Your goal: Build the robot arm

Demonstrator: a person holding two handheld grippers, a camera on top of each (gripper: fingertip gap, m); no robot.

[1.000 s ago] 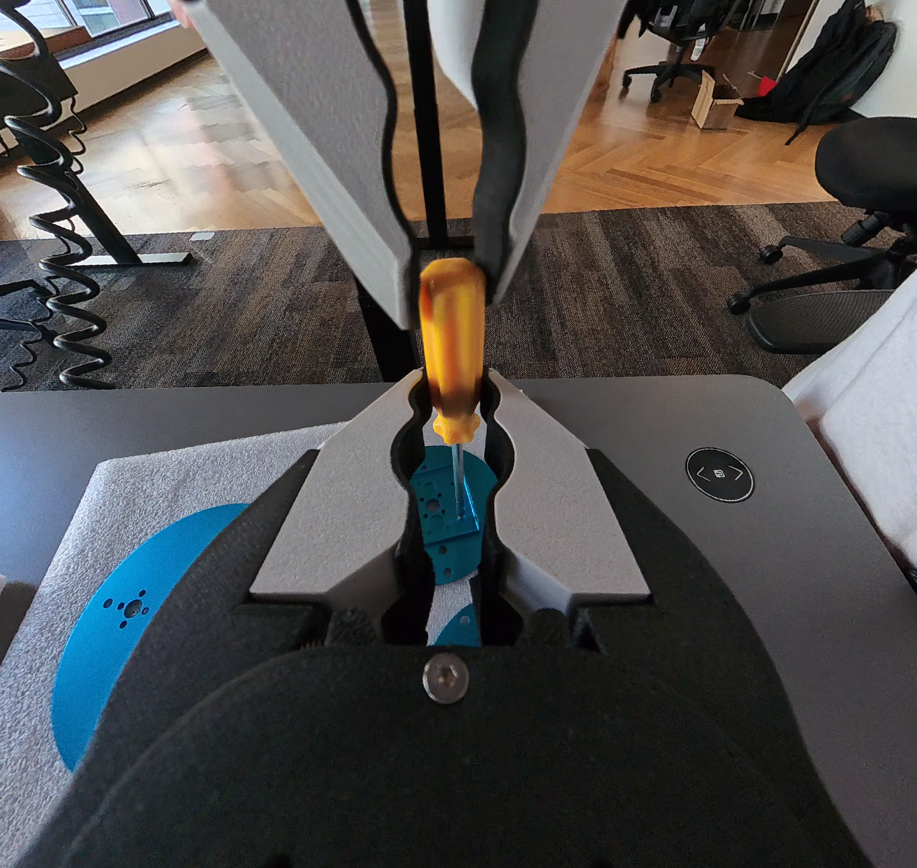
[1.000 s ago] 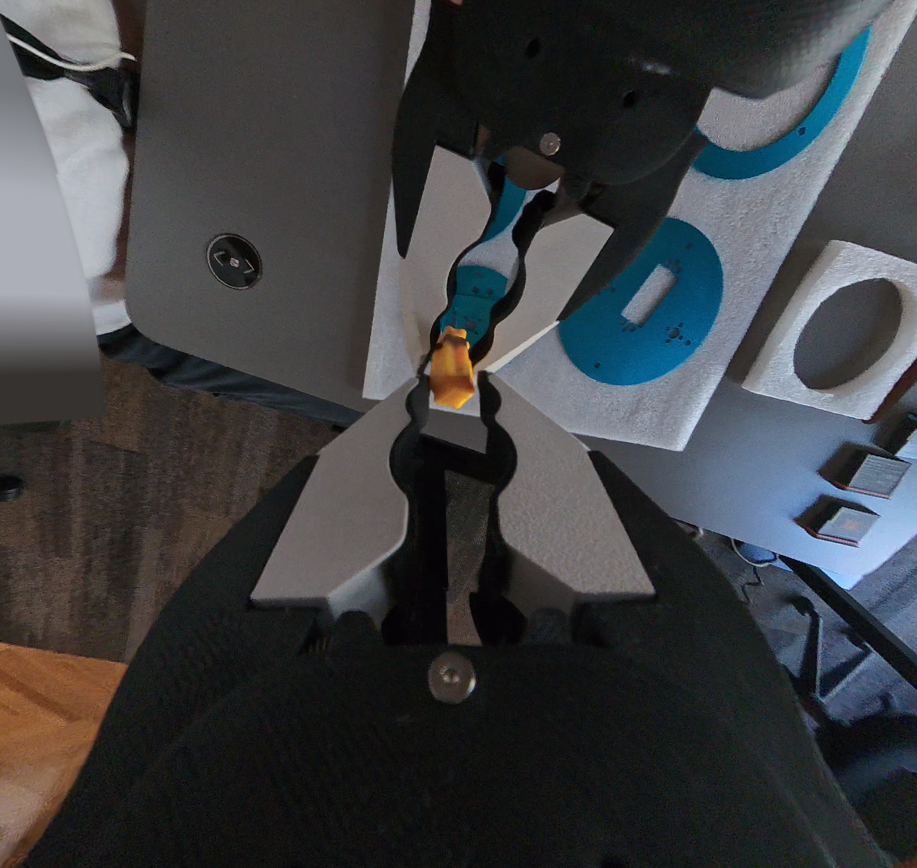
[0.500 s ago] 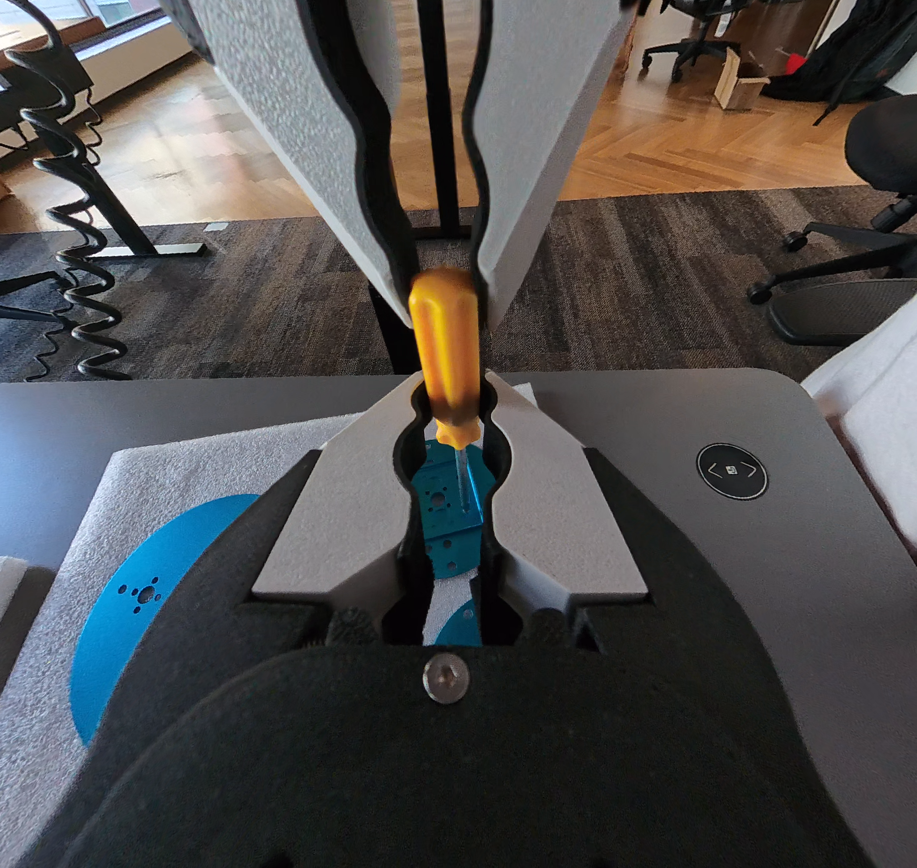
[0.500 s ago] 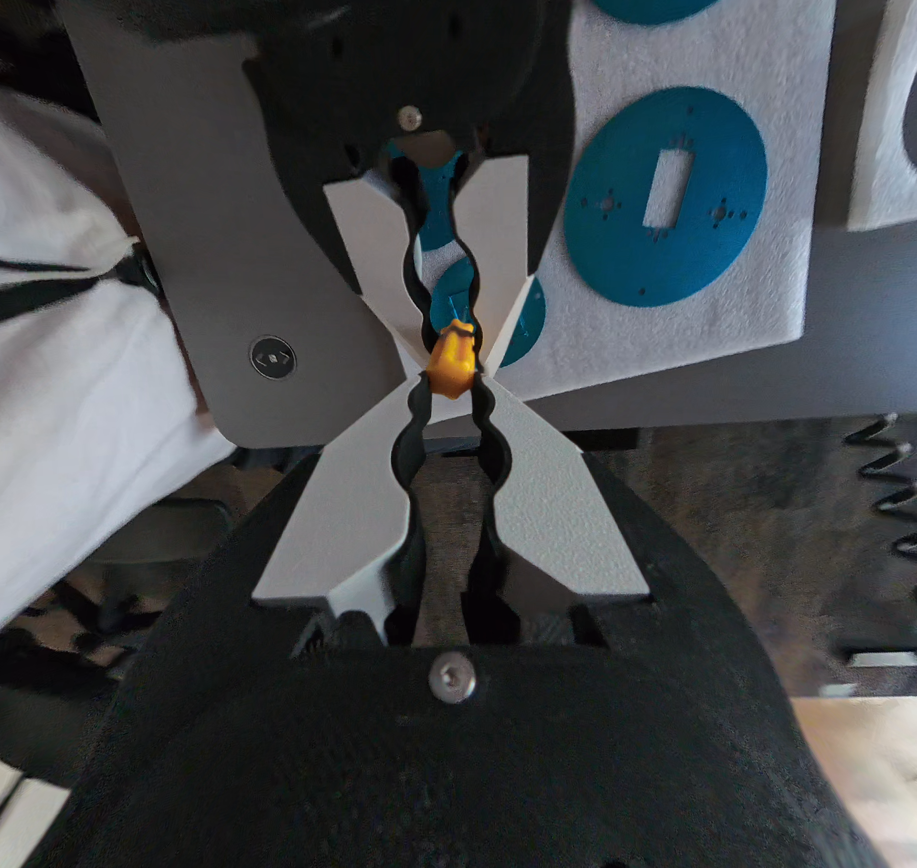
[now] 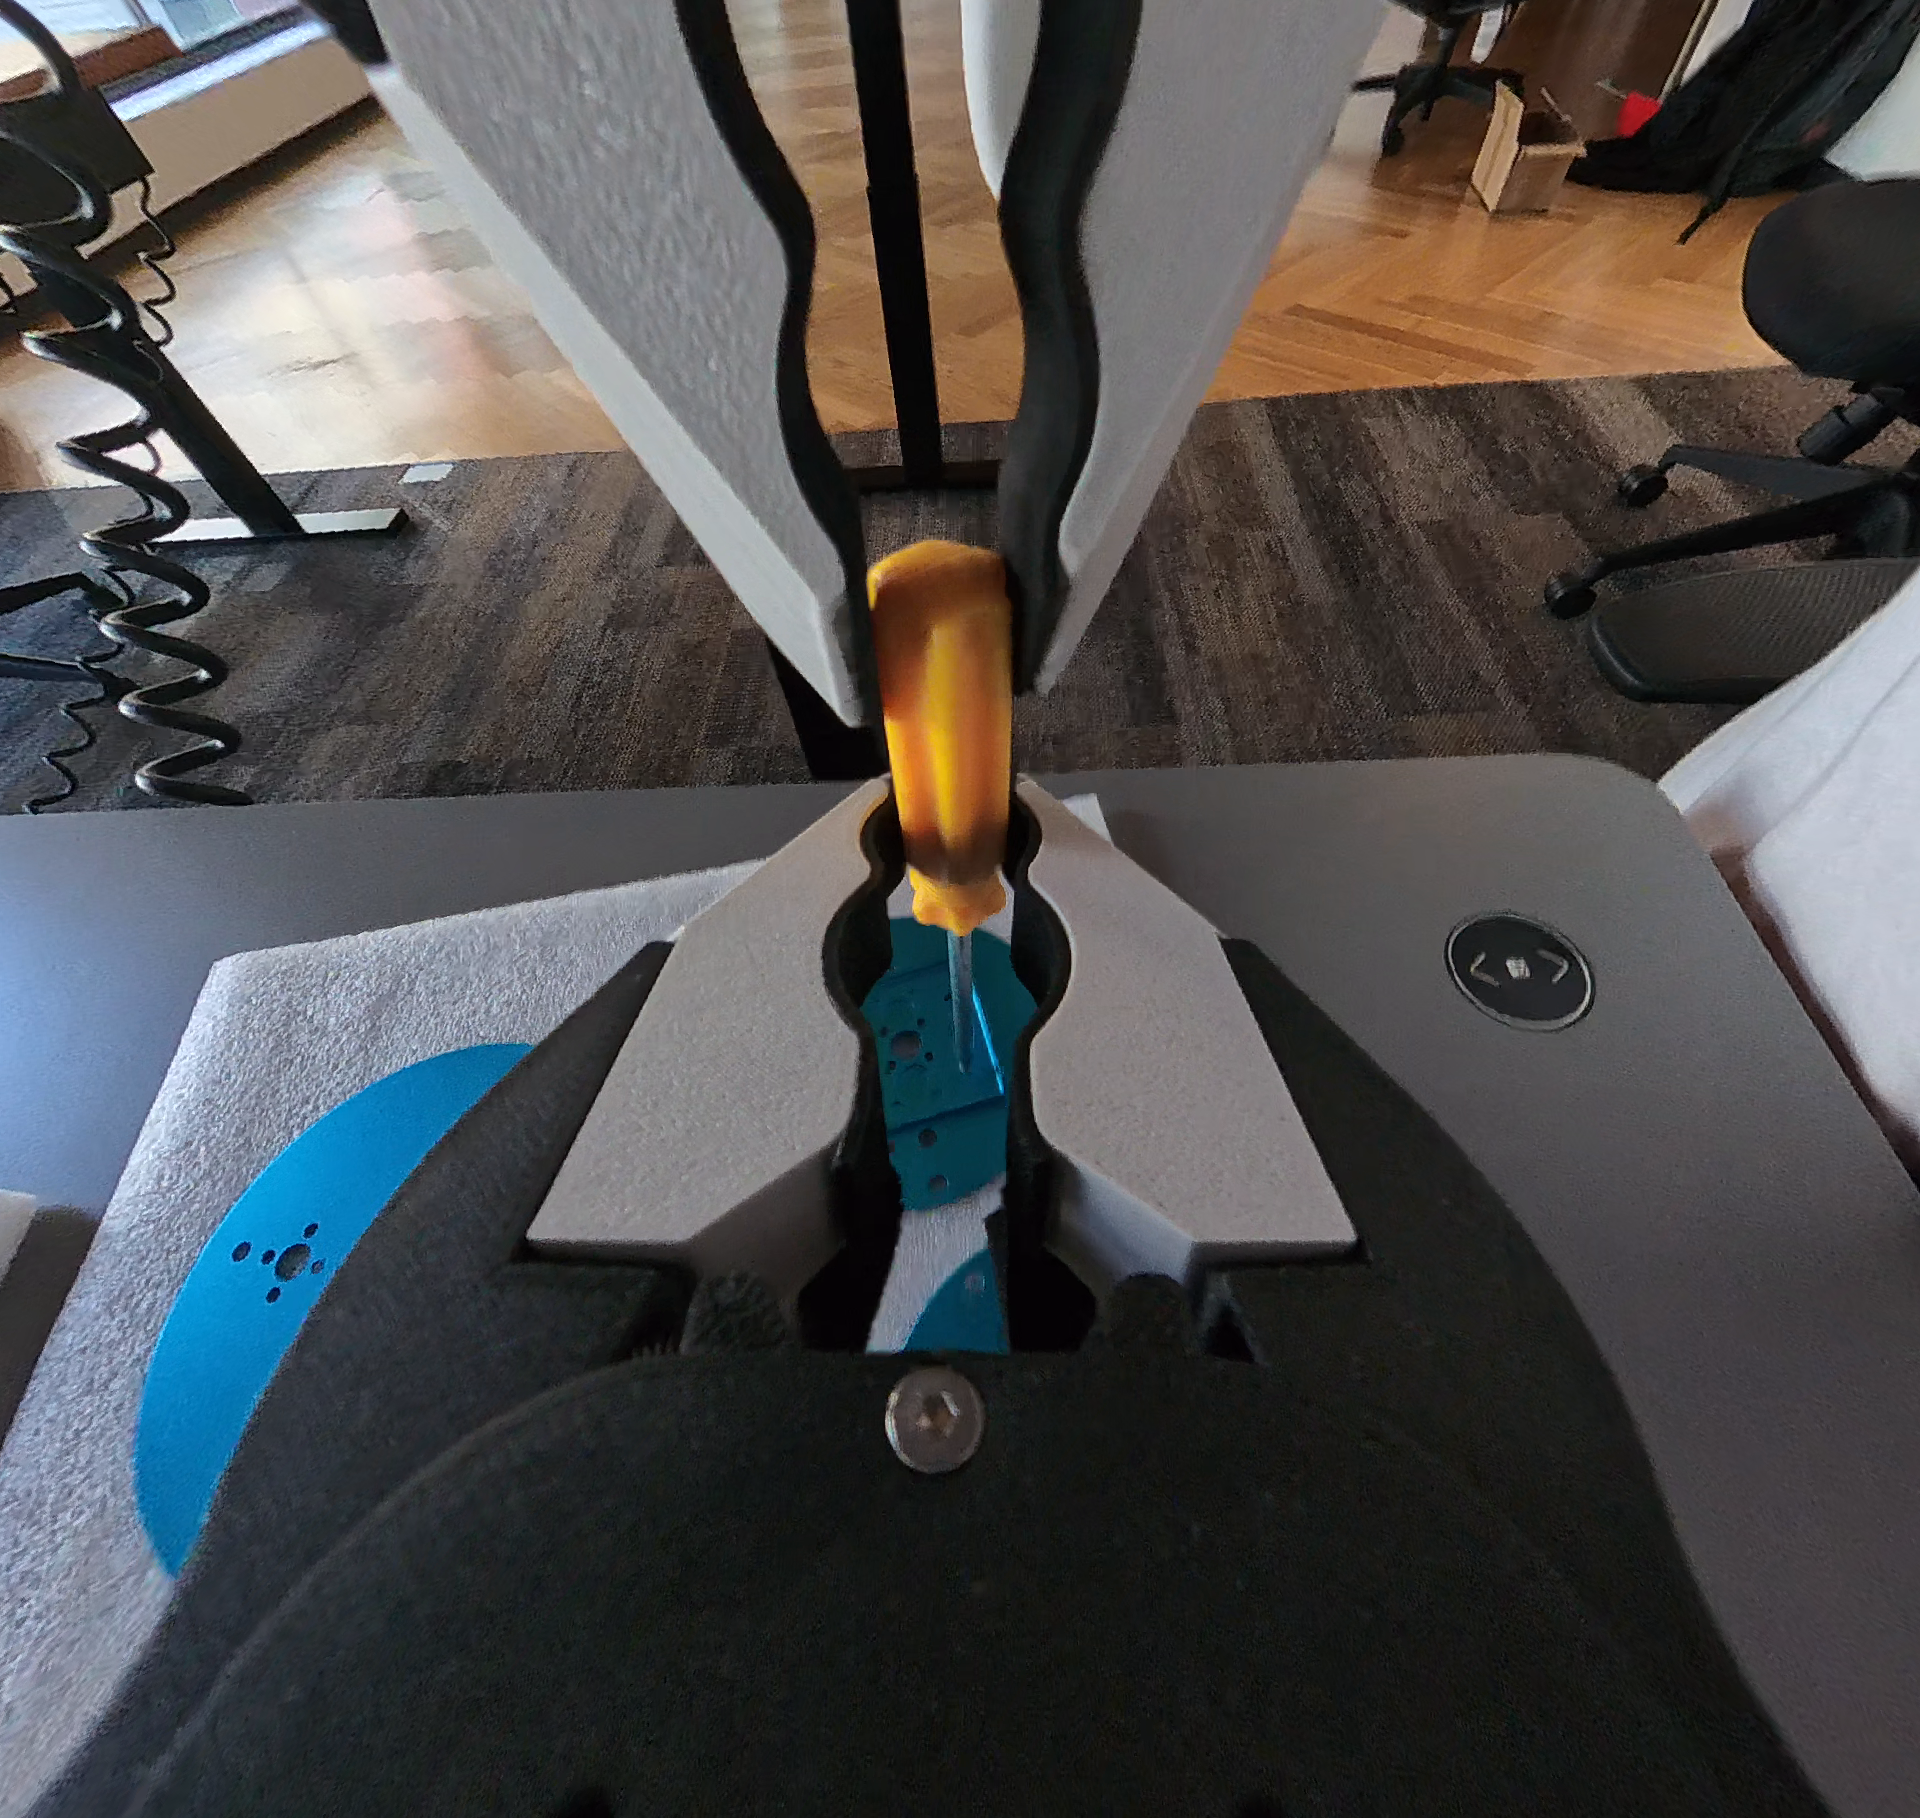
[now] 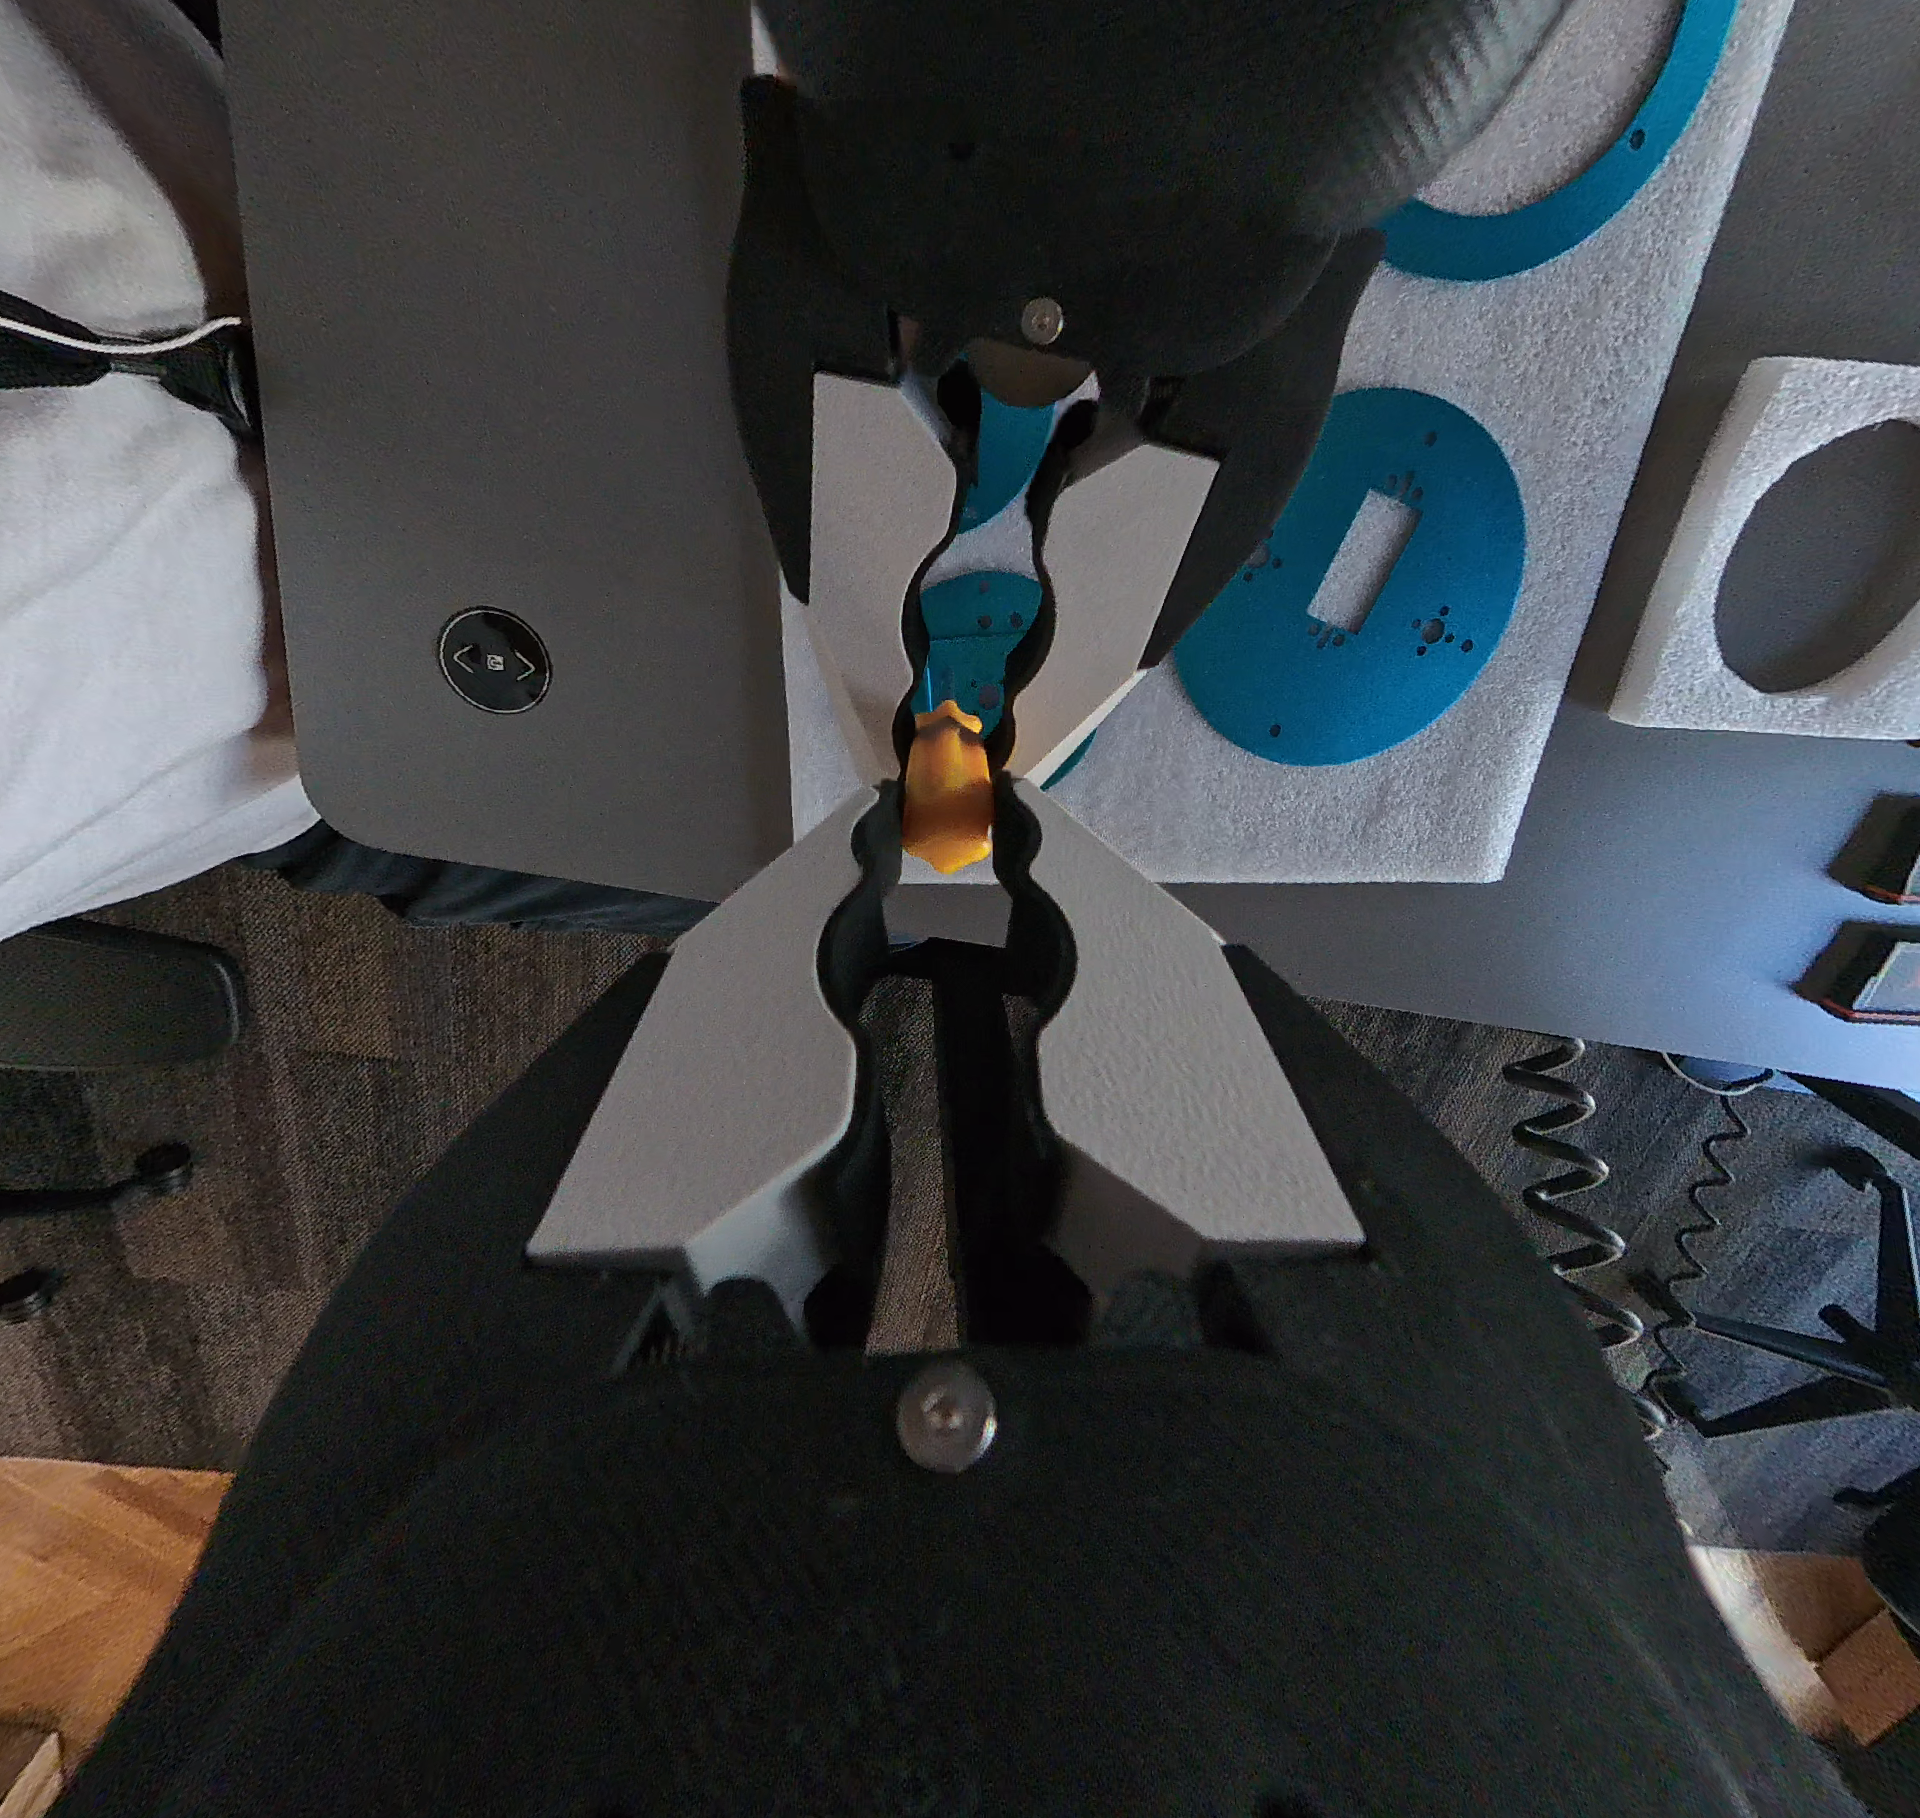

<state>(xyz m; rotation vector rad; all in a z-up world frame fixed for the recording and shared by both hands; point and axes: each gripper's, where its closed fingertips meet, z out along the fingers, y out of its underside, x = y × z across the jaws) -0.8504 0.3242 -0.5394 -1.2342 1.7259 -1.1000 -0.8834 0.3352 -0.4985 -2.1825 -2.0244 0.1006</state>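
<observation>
An orange-handled screwdriver [image 5: 940,729] stands upright with its thin shaft down on a small blue bracket [image 5: 914,1051]. My right gripper [image 5: 940,667] comes down from above and is shut on the top of the handle [image 6: 940,792]. My left gripper [image 5: 951,802] lies low over the white foam sheet [image 5: 364,989], shut on the bracket. Its tips flank the handle's lower end. In the right wrist view the left gripper [image 6: 951,740] reaches in from the top, with the bracket [image 6: 977,625] between its fingers.
On the foam sheet [image 6: 1351,812] lie a blue disc with a rectangular slot [image 6: 1455,573] and a blue ring [image 6: 1621,168]. A foam block with a round hole [image 6: 1818,563] and small dark blocks [image 6: 1870,979] sit beside it. A round control button [image 5: 1517,968] is on the grey table. A person in white [image 6: 104,573] stands at the table edge. Left tips to right tips: about 5 cm. My left gripper's tips are some 15 cm from the round control button [image 5: 1517,968].
The right gripper twisted about the screwdriver's axis and came back near its earlier angle, still shut on the handle. The left gripper and the bracket stayed nearly still.
</observation>
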